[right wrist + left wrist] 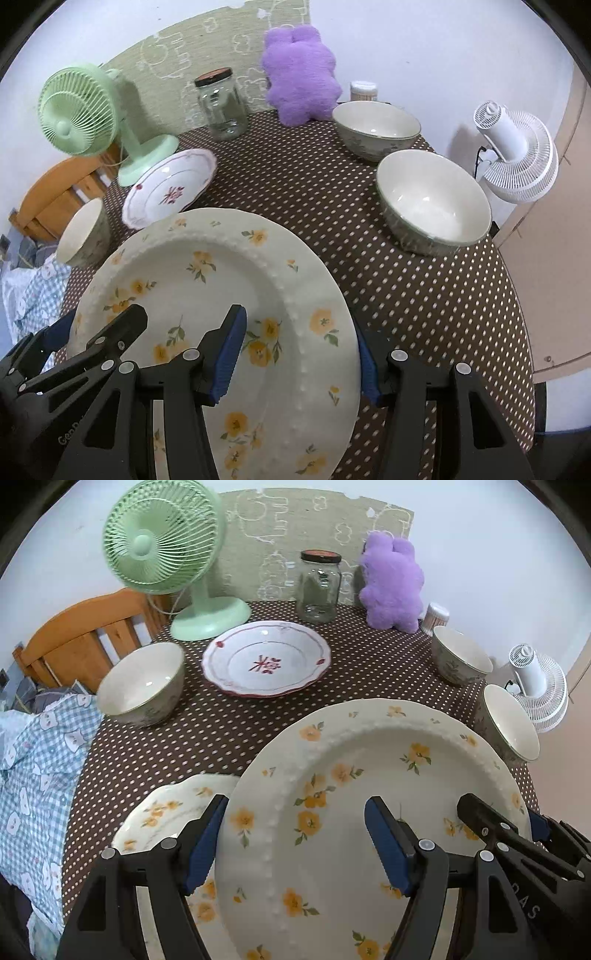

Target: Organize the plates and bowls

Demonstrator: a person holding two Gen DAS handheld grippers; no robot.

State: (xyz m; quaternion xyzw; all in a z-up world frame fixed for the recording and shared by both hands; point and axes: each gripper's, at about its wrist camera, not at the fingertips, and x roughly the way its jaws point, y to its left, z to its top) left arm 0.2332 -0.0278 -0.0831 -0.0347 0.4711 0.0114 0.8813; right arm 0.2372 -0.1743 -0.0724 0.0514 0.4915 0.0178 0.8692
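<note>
A large cream plate with yellow flowers hangs tilted above the dotted table, held by both grippers. My left gripper is shut on its left rim, one finger on top and one beneath. My right gripper is shut on the right rim the same way. A smaller yellow-flowered plate lies under it at the left. A red-patterned plate sits mid-table. One bowl stands at the left, and two bowls stand at the right.
Along the back stand a green fan, a glass jar, a purple plush toy and a toothpick pot. A white fan sits off the right edge. A wooden chair and a blue chequered cloth are at the left.
</note>
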